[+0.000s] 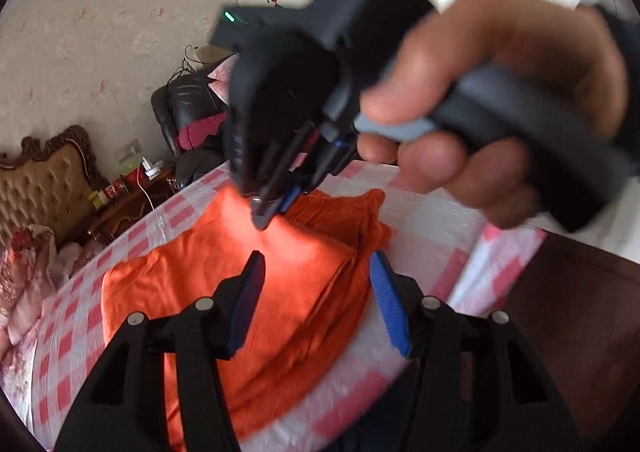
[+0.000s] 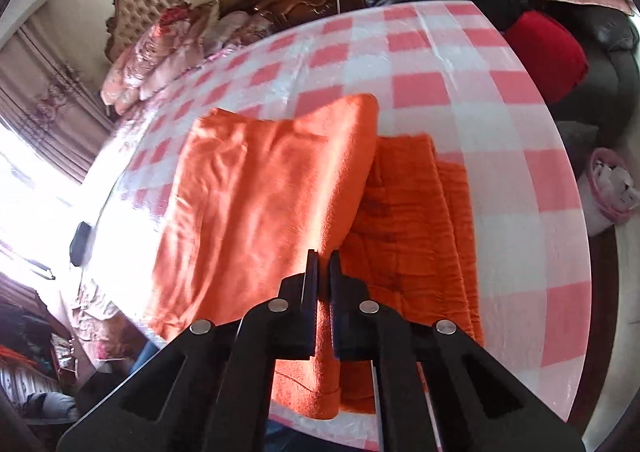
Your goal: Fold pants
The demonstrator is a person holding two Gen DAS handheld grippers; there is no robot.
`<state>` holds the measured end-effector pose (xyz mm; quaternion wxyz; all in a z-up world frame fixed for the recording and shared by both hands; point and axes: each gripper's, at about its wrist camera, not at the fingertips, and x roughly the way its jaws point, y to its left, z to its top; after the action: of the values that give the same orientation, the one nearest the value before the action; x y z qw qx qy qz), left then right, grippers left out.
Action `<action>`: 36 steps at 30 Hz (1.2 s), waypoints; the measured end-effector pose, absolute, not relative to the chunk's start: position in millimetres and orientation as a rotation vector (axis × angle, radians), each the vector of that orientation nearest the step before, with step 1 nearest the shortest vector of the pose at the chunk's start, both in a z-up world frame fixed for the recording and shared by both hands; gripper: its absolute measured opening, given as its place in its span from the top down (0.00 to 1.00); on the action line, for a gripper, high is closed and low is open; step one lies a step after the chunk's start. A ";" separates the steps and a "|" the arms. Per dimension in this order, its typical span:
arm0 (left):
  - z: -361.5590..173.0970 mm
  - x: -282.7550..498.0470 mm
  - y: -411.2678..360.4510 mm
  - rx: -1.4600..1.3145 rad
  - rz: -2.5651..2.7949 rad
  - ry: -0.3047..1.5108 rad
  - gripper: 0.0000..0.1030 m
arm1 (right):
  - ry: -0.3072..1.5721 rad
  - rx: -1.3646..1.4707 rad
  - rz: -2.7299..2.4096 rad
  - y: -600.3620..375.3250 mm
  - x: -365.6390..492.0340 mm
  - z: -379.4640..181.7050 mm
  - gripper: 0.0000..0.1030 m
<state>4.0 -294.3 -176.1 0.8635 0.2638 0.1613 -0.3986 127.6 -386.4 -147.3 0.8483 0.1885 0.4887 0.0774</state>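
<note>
My right gripper (image 2: 323, 252) has its jaws pressed together, pinching a fold of the orange pants (image 2: 256, 192) near the bench's near edge. In the right wrist view a strip of cloth runs up btwn the two black fingers (image 2: 310, 288), w/ the pads squeezed onto it. The pants lie part-folded on the round bench (image 2: 500, 124), w/ its pink-and-white check cover: a smooth leg panel is laid over on the left, and the gathered waistband part (image 2: 412, 212) shows beside it on the right, closer to the bench's right edge.

My left gripper (image 1: 316, 264) hangs over the same pants (image 1: 180, 292) w/ jaws spread abt halfway, nothing btwn them; the blue pad (image 1: 390, 304) and dark pad stand apart above the cloth, not touching it as far as I can tell. In the left wrist view my right hand (image 1: 500, 92) wraps the other tool's handle, its tip down on the orange cloth toward the bench's far side; that part is blurred. Behind the bench: a tufted headboard (image 1: 44, 184) and a dark chair (image 1: 188, 104).
</note>
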 end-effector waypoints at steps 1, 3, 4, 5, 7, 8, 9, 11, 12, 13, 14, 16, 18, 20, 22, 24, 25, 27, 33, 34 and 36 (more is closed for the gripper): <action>-179.3 7.7 -299.7 0.558 -0.832 0.339 0.47 | 1.029 0.398 0.170 -386.6 127.8 -145.6 0.94; -188.2 12.4 -311.0 0.578 -0.809 0.348 0.65 | 1.029 0.402 0.180 -388.6 129.1 -143.6 0.94; -192.9 15.1 -315.3 0.586 -0.808 0.363 0.70 | 1.031 0.405 0.183 -389.6 129.7 -143.5 0.94; -197.8 17.3 -318.4 0.597 -0.797 0.365 0.75 | 1.033 0.408 0.187 -390.4 130.2 -143.5 0.94; -199.0 18.4 -317.4 0.578 -0.773 0.355 0.89 | 1.033 0.410 0.200 -390.6 131.3 -143.8 0.94; -196.7 18.0 -315.5 0.563 -0.764 0.350 0.92 | 1.033 0.405 0.202 -390.4 131.0 -143.8 0.94; -193.2 16.4 -313.0 0.552 -0.755 0.336 0.93 | 1.031 0.395 0.202 -390.3 130.9 -144.0 0.94; -187.8 12.3 -310.9 0.551 -0.724 0.295 0.93 | 1.032 0.408 0.190 -395.3 133.2 -146.6 0.86; -186.0 12.2 -310.3 0.543 -0.716 0.289 0.93 | 1.035 0.423 0.188 -398.3 134.8 -148.6 0.82; -185.1 12.5 -311.0 0.538 -0.712 0.288 0.93 | 1.038 0.439 0.186 -402.1 137.1 -151.3 0.79; -184.9 13.2 -312.2 0.537 -0.714 0.293 0.93 | 1.040 0.453 0.187 -404.9 139.0 -153.5 0.76; -186.1 9.6 -312.8 0.538 -0.718 0.296 0.93 | 1.054 0.477 0.182 -409.7 145.3 -159.9 0.70; -189.1 9.2 -314.4 0.552 -0.720 0.295 0.93 | 1.066 0.475 0.189 -408.6 151.2 -163.9 0.69; -192.4 9.2 -316.7 0.564 -0.724 0.300 0.93 | 1.073 0.471 0.203 -405.3 156.6 -165.8 0.70; -186.3 4.5 -314.3 0.571 -0.711 0.289 0.93 | 1.084 0.440 0.214 -399.1 164.0 -164.7 0.94; -171.9 3.6 -309.6 0.555 -0.684 0.257 0.94 | 1.050 0.370 0.216 -388.9 162.1 -149.5 0.94; -162.4 3.7 -307.6 0.542 -0.674 0.240 0.94 | 1.017 0.341 0.225 -384.7 158.1 -137.5 0.95; -142.8 2.8 -309.9 0.519 -0.670 0.223 0.94 | 0.962 0.323 0.217 -386.5 150.4 -114.3 0.95; -171.0 -4.4 -359.4 0.619 -0.762 0.265 0.93 | 0.989 0.201 0.092 -406.7 139.3 -127.2 0.95; -178.4 -3.5 -364.6 0.631 -0.775 0.287 0.94 | 1.018 0.188 0.073 -409.7 139.0 -139.5 0.95; -191.7 -3.6 -370.7 0.654 -0.785 0.303 0.93 | 1.044 0.159 0.076 -409.8 136.9 -161.2 0.95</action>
<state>-3.6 -370.7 -191.7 0.8614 0.3117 0.1443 -0.3741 136.9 -409.8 -161.2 0.8632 0.0757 0.4979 0.0362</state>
